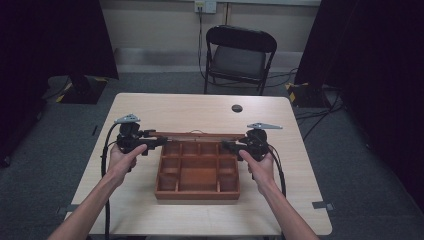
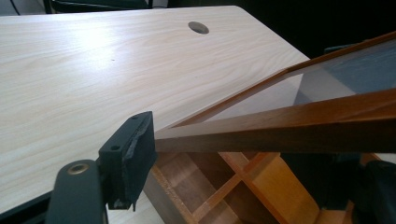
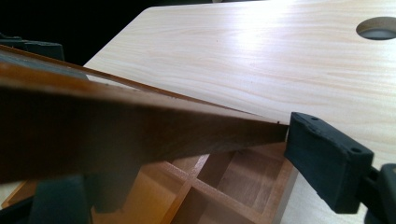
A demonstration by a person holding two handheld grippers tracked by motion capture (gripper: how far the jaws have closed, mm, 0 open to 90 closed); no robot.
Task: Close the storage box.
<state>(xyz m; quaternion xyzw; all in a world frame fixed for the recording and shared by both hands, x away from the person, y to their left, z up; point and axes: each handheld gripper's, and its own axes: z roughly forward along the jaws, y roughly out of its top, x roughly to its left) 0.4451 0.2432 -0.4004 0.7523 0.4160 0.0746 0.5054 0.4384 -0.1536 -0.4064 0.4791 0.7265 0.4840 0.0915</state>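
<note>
**Lid raised over the box, one tong at each end**

Pale wood table under me, grey carpet all round, dark curtains at both sides. At twelve o'clock beyond the far edge stands a black folding chair against the wall, and a round cable hole sits in the tabletop near that edge, at about one o'clock from the box.

My box, brown wood with small compartments inside, rests at the middle of the table. Its lid, a wooden frame round a clear pane, is lifted along the box's far side at twelve o'clock and tilted, not lying flat.

My left gripper is at the lid's nine o'clock end. In the left gripper view one black pad touches the frame's corner; the other jaw I cannot make out, so I cannot tell whether it grips.

My right gripper is at the three o'clock end. In the right gripper view its pad meets the frame's end, with a dark jaw blurred beneath the rail; the grip I cannot tell.
</note>
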